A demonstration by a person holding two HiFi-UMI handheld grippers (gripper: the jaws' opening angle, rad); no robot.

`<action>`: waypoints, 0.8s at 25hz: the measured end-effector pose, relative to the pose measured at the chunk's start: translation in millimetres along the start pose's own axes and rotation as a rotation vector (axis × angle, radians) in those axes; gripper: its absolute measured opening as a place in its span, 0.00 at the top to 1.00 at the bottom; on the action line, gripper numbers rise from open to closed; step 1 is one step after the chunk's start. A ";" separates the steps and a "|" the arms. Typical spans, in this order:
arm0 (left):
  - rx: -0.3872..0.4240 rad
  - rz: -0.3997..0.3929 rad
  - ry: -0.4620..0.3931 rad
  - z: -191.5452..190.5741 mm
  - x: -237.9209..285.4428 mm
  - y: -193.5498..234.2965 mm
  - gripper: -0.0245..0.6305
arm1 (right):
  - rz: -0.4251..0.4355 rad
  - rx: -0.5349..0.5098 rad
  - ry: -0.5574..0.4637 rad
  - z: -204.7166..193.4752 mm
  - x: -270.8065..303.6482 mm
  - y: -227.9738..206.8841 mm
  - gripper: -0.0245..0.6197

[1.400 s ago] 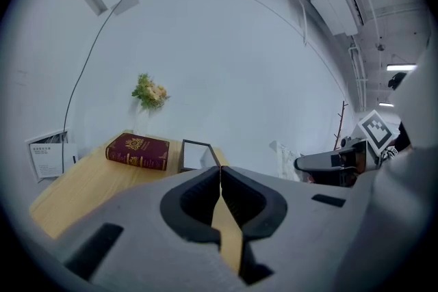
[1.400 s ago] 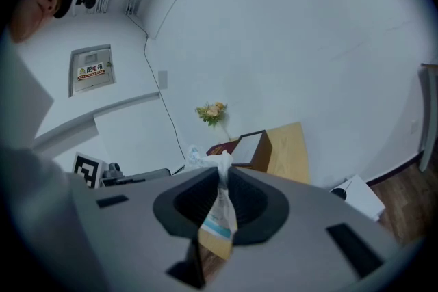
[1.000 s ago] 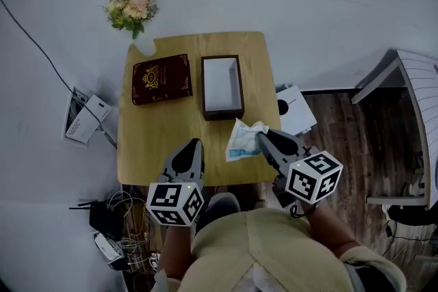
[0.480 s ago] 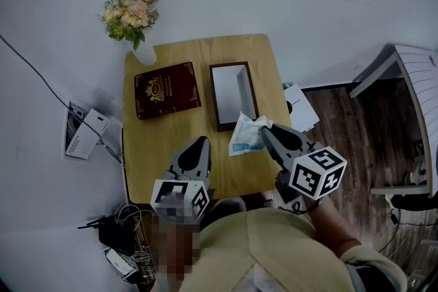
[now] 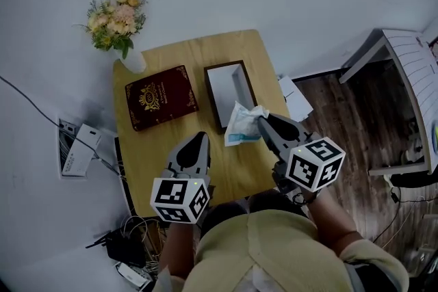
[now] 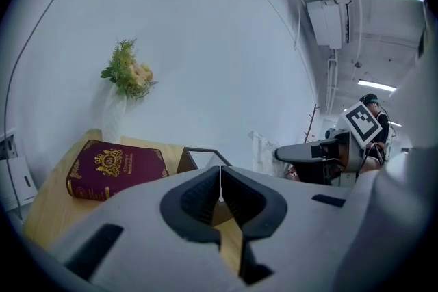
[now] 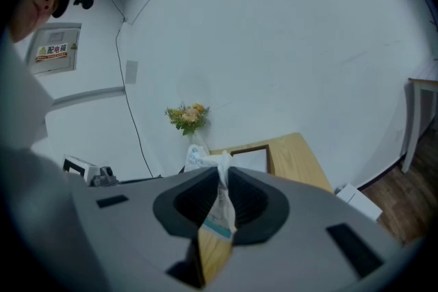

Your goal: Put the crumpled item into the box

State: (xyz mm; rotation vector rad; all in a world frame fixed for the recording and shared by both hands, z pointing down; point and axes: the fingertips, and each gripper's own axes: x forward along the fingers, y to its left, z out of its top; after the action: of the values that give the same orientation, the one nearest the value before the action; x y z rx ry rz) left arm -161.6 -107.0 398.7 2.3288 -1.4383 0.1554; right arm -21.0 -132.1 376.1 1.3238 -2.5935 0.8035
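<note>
My right gripper (image 5: 261,122) is shut on a crumpled white and pale blue wrapper (image 5: 241,124), held in the air over the near end of the box. In the right gripper view the crumpled wrapper (image 7: 220,198) is pinched between the jaws of the right gripper (image 7: 222,174). The box (image 5: 229,91) is a dark-rimmed open rectangle with a white inside, on the small wooden table (image 5: 157,155). The box (image 7: 250,156) also shows beyond the jaws. My left gripper (image 5: 198,140) hovers over the table's near left, shut and empty; the left gripper (image 6: 220,181) has its jaws meeting.
A dark red book (image 5: 160,96) lies left of the box. A vase of flowers (image 5: 113,20) stands at the table's far left corner. White papers (image 5: 295,98) lie on the floor to the right, cables and devices (image 5: 76,149) to the left. A white slatted bench (image 5: 409,82) stands far right.
My right gripper has carried the crumpled wrapper forward, from beside the box's near end to over it. The left gripper has barely moved.
</note>
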 end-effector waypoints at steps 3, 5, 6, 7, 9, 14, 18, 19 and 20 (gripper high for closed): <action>-0.006 -0.008 -0.003 2.0 5.8 -1.8 0.93 | -0.010 -0.014 -0.007 6.4 3.5 -3.8 0.86; -0.011 -0.002 -0.005 3.3 8.6 -1.7 0.93 | -0.013 -0.023 -0.008 10.0 7.5 -7.6 0.86; -0.015 0.004 -0.007 4.2 9.7 -0.8 0.93 | -0.013 -0.027 -0.006 11.6 10.1 -9.8 0.86; -0.019 0.013 -0.010 5.5 10.7 0.6 0.93 | -0.010 -0.031 -0.005 13.3 13.2 -11.9 0.86; -0.025 0.033 -0.019 8.8 12.2 4.0 0.93 | 0.001 -0.038 -0.002 17.0 20.5 -14.8 0.86; -0.023 0.073 -0.026 15.2 19.8 7.7 0.93 | 0.032 -0.063 0.010 24.8 39.2 -19.8 0.86; -0.028 0.099 -0.018 18.0 31.3 12.4 0.93 | 0.049 -0.082 0.032 27.8 59.6 -27.4 0.86; -0.028 0.106 -0.015 18.2 33.4 13.9 0.93 | 0.054 -0.083 0.036 28.4 64.3 -28.7 0.86; -0.029 0.112 -0.012 18.2 35.2 15.4 0.93 | 0.060 -0.083 0.041 28.8 68.5 -29.8 0.86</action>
State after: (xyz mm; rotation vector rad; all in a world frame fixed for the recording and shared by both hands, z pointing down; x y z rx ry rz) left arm -160.8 -149.5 396.7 2.2309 -1.5669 0.1509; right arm -35.8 -210.1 386.6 1.2001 -2.6156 0.7155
